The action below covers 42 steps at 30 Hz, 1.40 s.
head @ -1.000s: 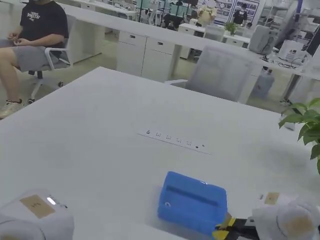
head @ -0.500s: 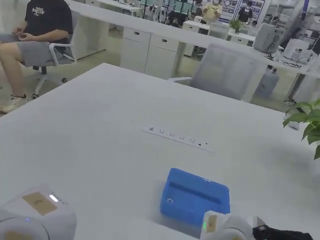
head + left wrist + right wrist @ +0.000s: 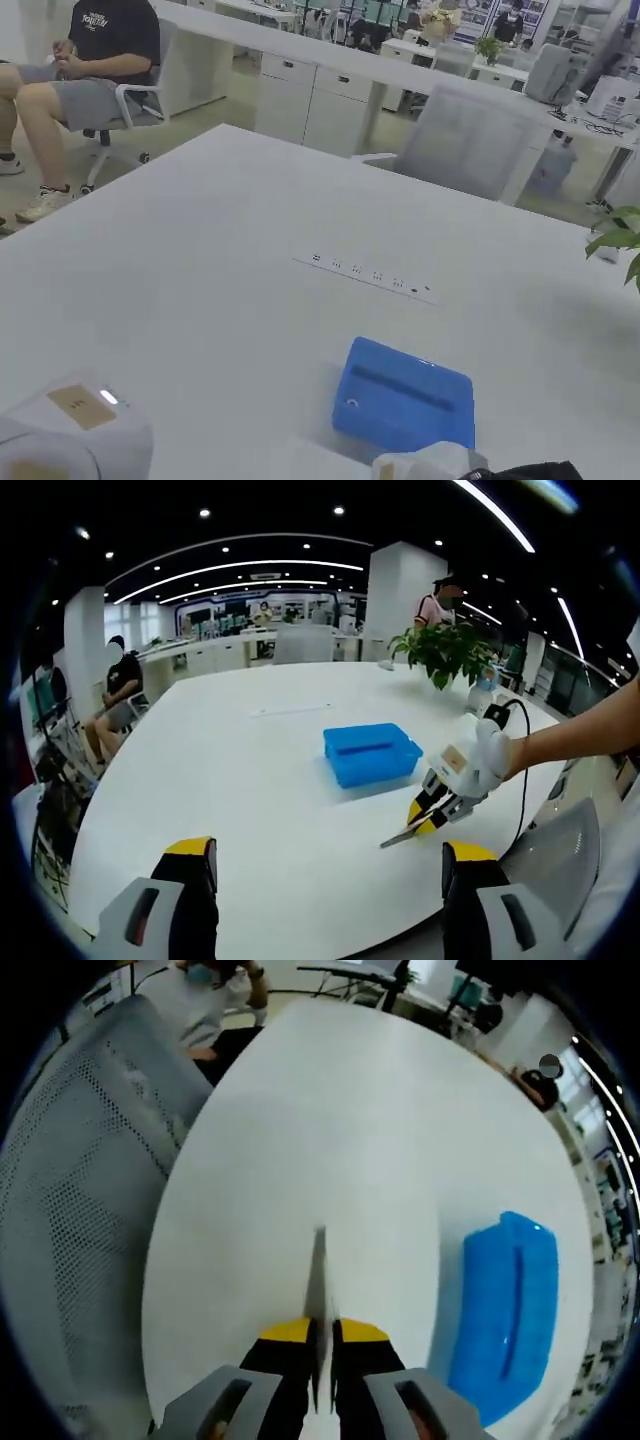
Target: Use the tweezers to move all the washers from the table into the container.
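Brought the right gripper (image 3: 322, 1336), clamped on the tweezers (image 3: 318, 1260), from right of the container (image 3: 403, 400) to its near side, with the left gripper (image 3: 328, 850) wide open, probably lining up a first pick

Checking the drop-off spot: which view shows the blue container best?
The left gripper view: the whole blue container sits unobstructed on the table. The head view has it low in frame, its near edge partly covered; the right gripper view stretches it along one side.
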{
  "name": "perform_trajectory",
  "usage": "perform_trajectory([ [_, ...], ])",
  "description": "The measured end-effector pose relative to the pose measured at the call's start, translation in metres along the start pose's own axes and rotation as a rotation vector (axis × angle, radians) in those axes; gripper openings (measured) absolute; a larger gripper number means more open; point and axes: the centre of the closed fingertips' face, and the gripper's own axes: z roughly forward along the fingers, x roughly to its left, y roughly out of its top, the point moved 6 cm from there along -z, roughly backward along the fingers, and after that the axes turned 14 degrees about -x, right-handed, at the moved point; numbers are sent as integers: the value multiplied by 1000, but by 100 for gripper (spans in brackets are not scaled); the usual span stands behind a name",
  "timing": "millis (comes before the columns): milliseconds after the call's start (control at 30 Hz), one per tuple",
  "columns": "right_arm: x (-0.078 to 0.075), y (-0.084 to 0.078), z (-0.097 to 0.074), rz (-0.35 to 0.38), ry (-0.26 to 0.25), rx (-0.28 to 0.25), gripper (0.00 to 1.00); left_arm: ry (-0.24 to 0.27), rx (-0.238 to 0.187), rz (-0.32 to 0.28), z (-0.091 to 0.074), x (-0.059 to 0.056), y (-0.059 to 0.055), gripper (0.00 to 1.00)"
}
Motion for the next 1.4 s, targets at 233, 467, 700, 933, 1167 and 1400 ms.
perform_trajectory([
  [233, 7, 7, -31, 307, -148, -215, 20, -10, -12, 8, 2, -2, 5, 96],
  [467, 22, 2, -79, 641, -401, -454, 41, -18, -28, 2, 6, -4, 9, 98],
  [700, 31, -17, -113, 807, -630, -507, 71, -25, -33, 0, 9, -7, 9, 99],
  [933, 40, -34, -134, 872, -788, -551, 97, -27, -50, 7, 12, -10, 13, 99],
  [1167, 48, -39, -139, 882, -819, -563, 99, -25, -69, 12, 13, -12, 15, 99],
  [1400, 56, -45, -140, 893, -823, -561, 99, -23, -74, 21, 12, -17, 16, 99],
])
